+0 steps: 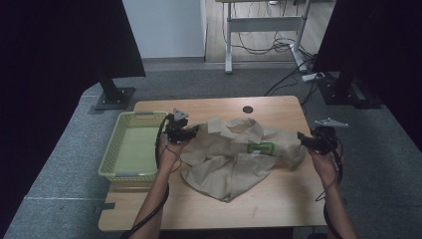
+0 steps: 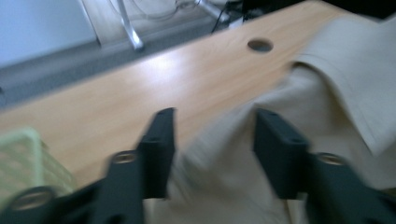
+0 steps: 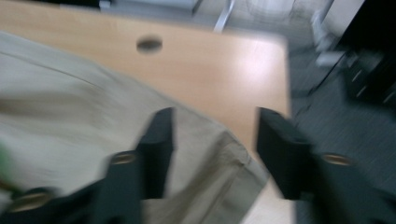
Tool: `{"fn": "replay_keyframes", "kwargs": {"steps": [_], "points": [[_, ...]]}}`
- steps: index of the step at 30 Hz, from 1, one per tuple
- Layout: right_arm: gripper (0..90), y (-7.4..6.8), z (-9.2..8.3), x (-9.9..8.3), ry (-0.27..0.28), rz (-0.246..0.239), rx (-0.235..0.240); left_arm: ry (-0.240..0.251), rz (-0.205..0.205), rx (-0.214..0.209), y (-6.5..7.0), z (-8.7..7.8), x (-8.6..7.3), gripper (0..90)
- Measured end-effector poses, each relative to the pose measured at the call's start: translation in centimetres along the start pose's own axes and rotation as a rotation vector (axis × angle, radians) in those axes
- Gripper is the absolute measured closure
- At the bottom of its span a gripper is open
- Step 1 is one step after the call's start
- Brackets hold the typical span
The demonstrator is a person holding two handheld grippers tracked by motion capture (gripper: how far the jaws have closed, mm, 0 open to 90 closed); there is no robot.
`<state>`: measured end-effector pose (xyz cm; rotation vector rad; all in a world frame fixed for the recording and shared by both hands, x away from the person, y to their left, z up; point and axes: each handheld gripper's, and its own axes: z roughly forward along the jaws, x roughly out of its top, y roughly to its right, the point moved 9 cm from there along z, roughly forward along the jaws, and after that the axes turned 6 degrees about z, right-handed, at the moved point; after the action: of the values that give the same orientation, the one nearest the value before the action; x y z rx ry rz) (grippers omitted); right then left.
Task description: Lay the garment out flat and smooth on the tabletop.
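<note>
Colours I'm seeing on the bench:
Crumpled beige fabric garment [image 1: 234, 159], plain, no print, with a small green rectangular label [image 1: 261, 148] on it. Pale yellow-green perforated plastic basket [image 1: 112, 149]. Light wood-grain tabletop [image 1: 278, 194] with a dark round hole [image 1: 248, 109]. Both grippers' jaws read matte black. Grey carpet floor [image 1: 59, 164].

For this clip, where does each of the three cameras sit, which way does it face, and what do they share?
High view: above the person's side, looking forward and down at the table; forearms, left gripper and right gripper show.
Left gripper view: rides the left gripper, faces the beige garment past its open fingers.
Right gripper view: rides the right gripper, faces the garment's edge and the table's corner; its fingers show.
Shared: garment, table, round table hole.
</note>
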<state>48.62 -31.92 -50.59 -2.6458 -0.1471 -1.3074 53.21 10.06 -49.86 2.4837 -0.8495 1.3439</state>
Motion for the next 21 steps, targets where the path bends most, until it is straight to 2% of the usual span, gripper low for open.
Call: {"fn": "replay_keyframes", "kwargs": {"steps": [1, 4, 7, 9, 11, 14, 17, 21], "points": [[35.7, -0.1, 0.5, -0.7, -0.003, 0.01, 0.02, 0.005, 0.016, -0.009, 0.6, 0.1, -0.4, 38.8], [28.7, -0.8, 1.1, -2.6, -0.005, 0.0, 0.065, -0.027, 0.058, -0.053, 2.2, 0.3, -1.6, 34.2], [25.6, -2.0, 1.2, -3.6, -0.013, -0.01, 0.112, -0.041, 0.066, -0.091, 3.5, 0.4, -2.5, 32.1], [23.5, -2.9, 1.2, -3.9, -0.021, -0.032, 0.137, -0.054, 0.078, -0.096, 3.9, 0.5, -2.9, 31.1], [23.0, -3.5, 1.2, -4.1, -0.028, -0.048, 0.148, -0.061, 0.08, -0.099, 4.1, 0.7, -3.2, 29.9], [20.4, -5.4, 1.3, -4.8, -0.048, -0.094, 0.194, -0.076, 0.077, -0.124, 4.8, 1.1, -4.3, 27.3], [18.8, -6.8, 1.5, -5.4, -0.067, -0.114, 0.228, -0.091, 0.069, -0.153, 5.6, 1.4, -5.6, 22.1], [16.2, -8.6, 2.2, -6.4, -0.098, -0.144, 0.266, -0.11, 0.067, -0.165, 6.1, 1.7, -7.1, 19.1]]}}
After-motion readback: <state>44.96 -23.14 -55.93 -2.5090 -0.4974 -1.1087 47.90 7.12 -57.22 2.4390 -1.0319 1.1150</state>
